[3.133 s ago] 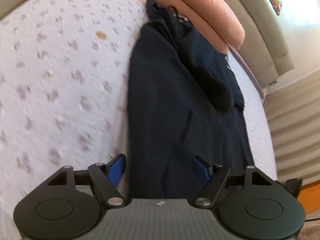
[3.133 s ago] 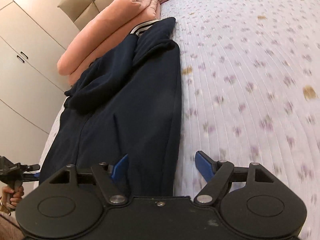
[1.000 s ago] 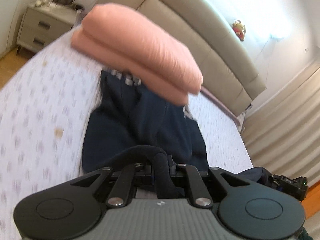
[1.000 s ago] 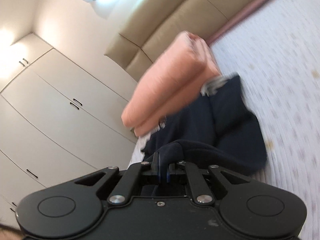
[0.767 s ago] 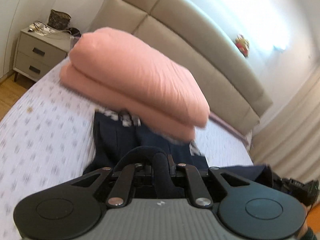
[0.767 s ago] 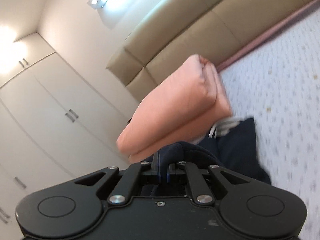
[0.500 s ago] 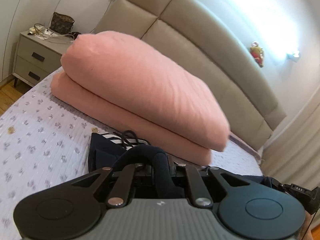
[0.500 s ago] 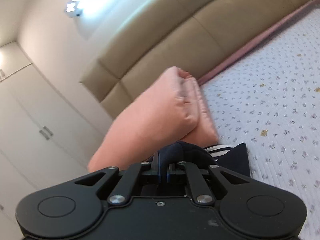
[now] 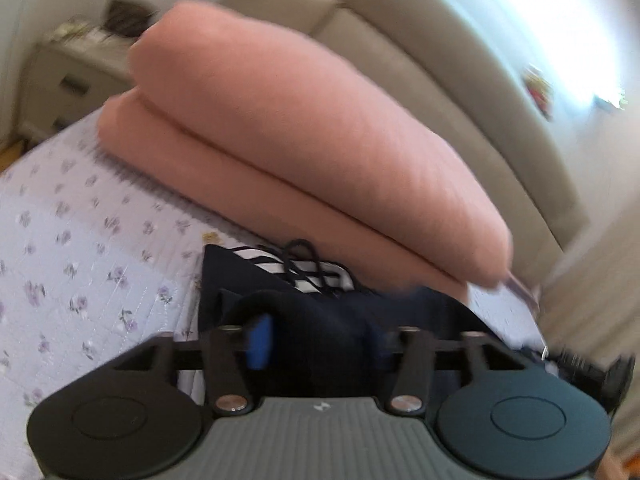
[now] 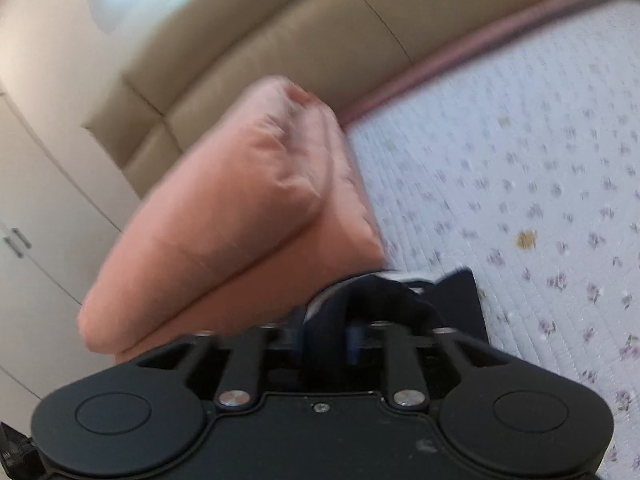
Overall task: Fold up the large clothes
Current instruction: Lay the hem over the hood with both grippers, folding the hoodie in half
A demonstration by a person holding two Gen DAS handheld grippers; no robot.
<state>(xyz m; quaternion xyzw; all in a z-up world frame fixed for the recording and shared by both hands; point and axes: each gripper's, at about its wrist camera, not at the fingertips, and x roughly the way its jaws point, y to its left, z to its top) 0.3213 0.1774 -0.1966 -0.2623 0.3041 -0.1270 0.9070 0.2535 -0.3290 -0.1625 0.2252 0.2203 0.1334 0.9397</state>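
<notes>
- On the bed (image 9: 72, 240), a folded pink duvet (image 9: 304, 148) lies against the headboard.
- Dark navy trousers (image 9: 240, 280) lie just before it.
- Left tongs (image 9: 320, 344) and right tongs (image 10: 326, 336) are both opening, navy cloth between their blue pads.

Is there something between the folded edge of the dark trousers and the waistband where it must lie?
Nothing visible. The folded edge already lies close to the striped waistband; the pink duvet sits just behind.
</notes>
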